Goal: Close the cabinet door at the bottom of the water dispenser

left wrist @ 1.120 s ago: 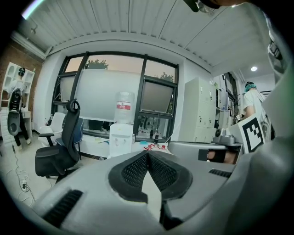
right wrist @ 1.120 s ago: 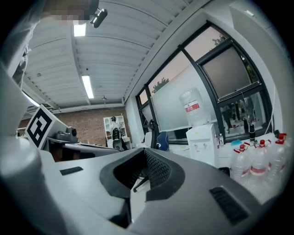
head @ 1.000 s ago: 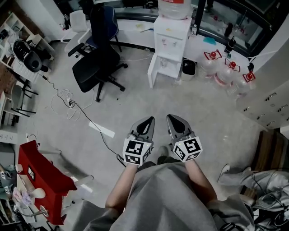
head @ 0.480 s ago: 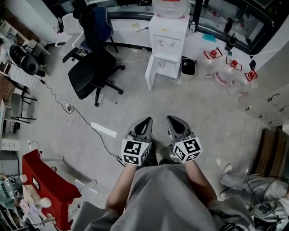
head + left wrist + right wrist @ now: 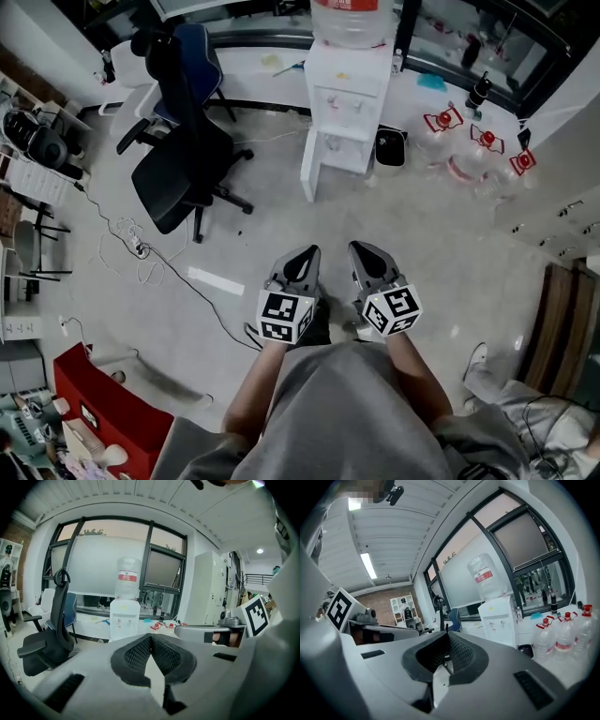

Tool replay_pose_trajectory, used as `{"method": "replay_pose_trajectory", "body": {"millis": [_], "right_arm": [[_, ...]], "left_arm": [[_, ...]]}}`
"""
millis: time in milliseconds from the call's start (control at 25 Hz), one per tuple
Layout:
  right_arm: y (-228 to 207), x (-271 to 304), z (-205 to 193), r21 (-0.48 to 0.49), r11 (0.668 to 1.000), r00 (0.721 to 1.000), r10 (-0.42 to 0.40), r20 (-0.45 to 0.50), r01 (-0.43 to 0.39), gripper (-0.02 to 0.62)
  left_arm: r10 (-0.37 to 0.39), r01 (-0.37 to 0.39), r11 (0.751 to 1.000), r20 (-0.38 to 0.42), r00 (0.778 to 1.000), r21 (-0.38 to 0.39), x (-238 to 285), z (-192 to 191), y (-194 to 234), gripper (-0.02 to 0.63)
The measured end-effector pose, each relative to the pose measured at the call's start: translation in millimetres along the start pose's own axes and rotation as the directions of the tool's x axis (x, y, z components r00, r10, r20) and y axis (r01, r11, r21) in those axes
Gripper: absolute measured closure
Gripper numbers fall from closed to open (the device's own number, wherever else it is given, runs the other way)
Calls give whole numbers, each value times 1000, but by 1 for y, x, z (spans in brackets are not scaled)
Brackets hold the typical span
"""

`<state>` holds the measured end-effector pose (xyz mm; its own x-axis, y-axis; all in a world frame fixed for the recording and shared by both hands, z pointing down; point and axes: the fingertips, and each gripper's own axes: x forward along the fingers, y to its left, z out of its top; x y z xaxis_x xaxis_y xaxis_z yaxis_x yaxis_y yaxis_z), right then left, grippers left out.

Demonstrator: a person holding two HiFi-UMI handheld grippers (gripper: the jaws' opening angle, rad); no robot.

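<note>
Left gripper (image 5: 305,253) and right gripper (image 5: 367,248) were found pressed together, empty, well below the dispenser (image 5: 342,103). Its open door (image 5: 310,173), upper centre, could rebound if struck too hard.

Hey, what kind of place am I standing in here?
Probably an office or lab workroom: a white water dispenser with spare bottles beside it, a black office chair, and loose cables.
</note>
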<state>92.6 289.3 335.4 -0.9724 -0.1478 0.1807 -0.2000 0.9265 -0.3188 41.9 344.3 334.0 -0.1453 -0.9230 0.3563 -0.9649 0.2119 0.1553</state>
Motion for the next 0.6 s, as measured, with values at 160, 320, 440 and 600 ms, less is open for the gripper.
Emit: {"method": "replay_pose_trajectory", "body": {"millis": [160, 320, 440, 600], "right_arm": [[-2, 34, 2, 21, 999, 999, -34, -15, 35, 583], [-5, 67, 3, 41, 996, 997, -78, -28, 79, 583], [-7, 86, 3, 50, 992, 993, -114, -41, 116, 583], [-9, 103, 3, 43, 987, 987, -149, -59, 152, 583]], "left_arm": [[-24, 24, 1000, -20, 1000, -12, 15, 6, 35, 598], [-62, 61, 998, -39, 997, -24, 32, 10, 67, 598], [-92, 90, 995, -52, 994, -36, 43, 11, 87, 598], [-130, 126, 990, -58, 990, -59, 52, 11, 104, 598]]}}
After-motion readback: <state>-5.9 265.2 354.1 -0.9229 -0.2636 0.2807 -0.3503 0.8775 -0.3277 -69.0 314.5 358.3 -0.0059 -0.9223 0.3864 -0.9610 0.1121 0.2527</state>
